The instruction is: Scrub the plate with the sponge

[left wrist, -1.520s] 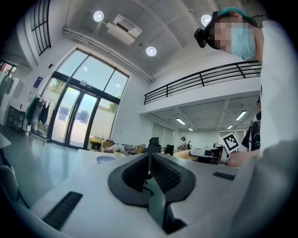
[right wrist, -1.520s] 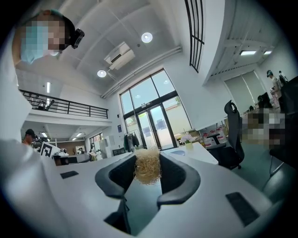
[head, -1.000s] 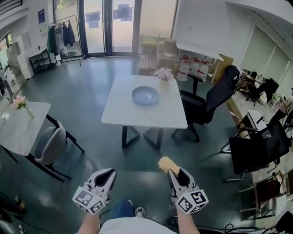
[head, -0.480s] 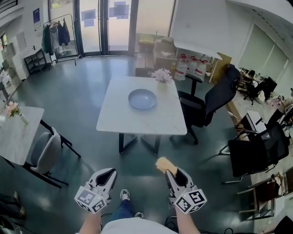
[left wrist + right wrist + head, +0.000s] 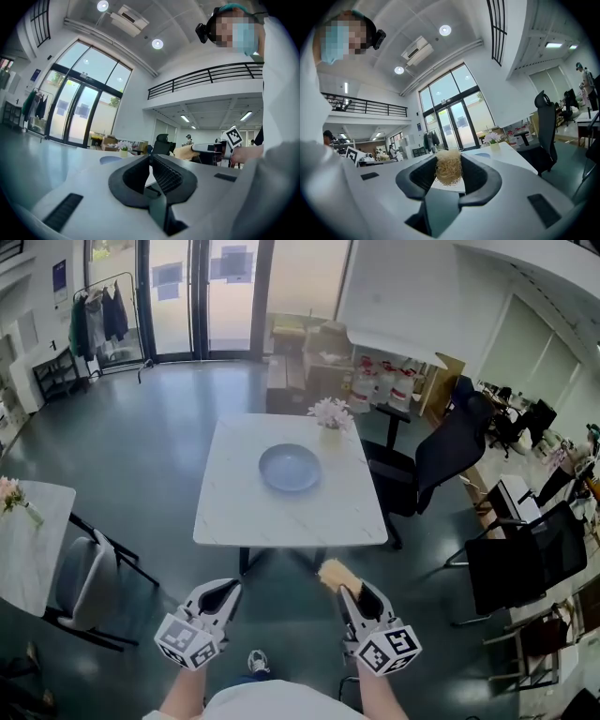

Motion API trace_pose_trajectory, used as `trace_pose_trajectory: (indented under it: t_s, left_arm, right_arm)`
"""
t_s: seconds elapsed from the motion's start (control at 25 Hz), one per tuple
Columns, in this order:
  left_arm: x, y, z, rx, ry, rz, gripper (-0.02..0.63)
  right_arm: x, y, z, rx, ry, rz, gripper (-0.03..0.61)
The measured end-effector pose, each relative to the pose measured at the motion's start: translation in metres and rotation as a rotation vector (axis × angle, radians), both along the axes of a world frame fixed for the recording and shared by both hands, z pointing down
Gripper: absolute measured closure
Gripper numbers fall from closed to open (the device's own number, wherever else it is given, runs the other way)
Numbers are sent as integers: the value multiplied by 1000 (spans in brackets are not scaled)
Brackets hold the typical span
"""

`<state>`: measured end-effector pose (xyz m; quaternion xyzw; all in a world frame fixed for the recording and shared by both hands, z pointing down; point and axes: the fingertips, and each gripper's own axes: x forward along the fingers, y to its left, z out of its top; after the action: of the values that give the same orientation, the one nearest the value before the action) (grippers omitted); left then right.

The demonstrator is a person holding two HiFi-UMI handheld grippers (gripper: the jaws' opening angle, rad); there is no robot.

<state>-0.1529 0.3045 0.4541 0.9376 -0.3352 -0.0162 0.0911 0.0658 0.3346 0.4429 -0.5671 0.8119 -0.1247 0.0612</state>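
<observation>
A blue-grey plate (image 5: 290, 468) lies near the middle of a white marble table (image 5: 234, 521) some way ahead of me. Both grippers are held level in front of my body, short of the table's near edge. My right gripper (image 5: 352, 589) is shut on a yellow fibrous sponge (image 5: 336, 574), which sticks out past its tips. In the right gripper view the sponge (image 5: 448, 172) fills the gap between the pads and the plate (image 5: 483, 154) shows beyond. My left gripper (image 5: 223, 587) is shut and empty; its own view shows the closed left gripper (image 5: 150, 161) with the plate (image 5: 110, 160) far off.
A small vase of flowers (image 5: 330, 413) stands at the table's far right edge. A black office chair (image 5: 450, 451) is at the table's right side. Another white table (image 5: 28, 540) with a grey chair (image 5: 80, 573) stands at left; more black chairs (image 5: 525, 559) at right.
The table with the plate has drawn nearer and sits lower in the head view. Both grippers keep their places in that view; the sponge stays held.
</observation>
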Motion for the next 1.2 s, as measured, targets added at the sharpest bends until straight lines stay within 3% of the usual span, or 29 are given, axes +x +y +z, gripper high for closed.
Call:
trace_pose_trajectory:
  t_s: [0.28, 0.48, 0.8, 1.2]
  left_arm:
    - [-15, -56, 1, 16, -10, 55, 571]
    - [-12, -81, 12, -24, 12, 61, 571]
    - [1, -132, 25, -49, 15, 14, 571]
    - [46, -212, 20, -48, 10, -63, 571]
  right_arm:
    - [-22, -50, 0, 1, -6, 29, 428]
    - [-20, -74, 8, -25, -6, 38, 428]
    - [-3, -138, 17, -48, -3, 0, 428]
    - [37, -230, 14, -38, -12, -88, 428]
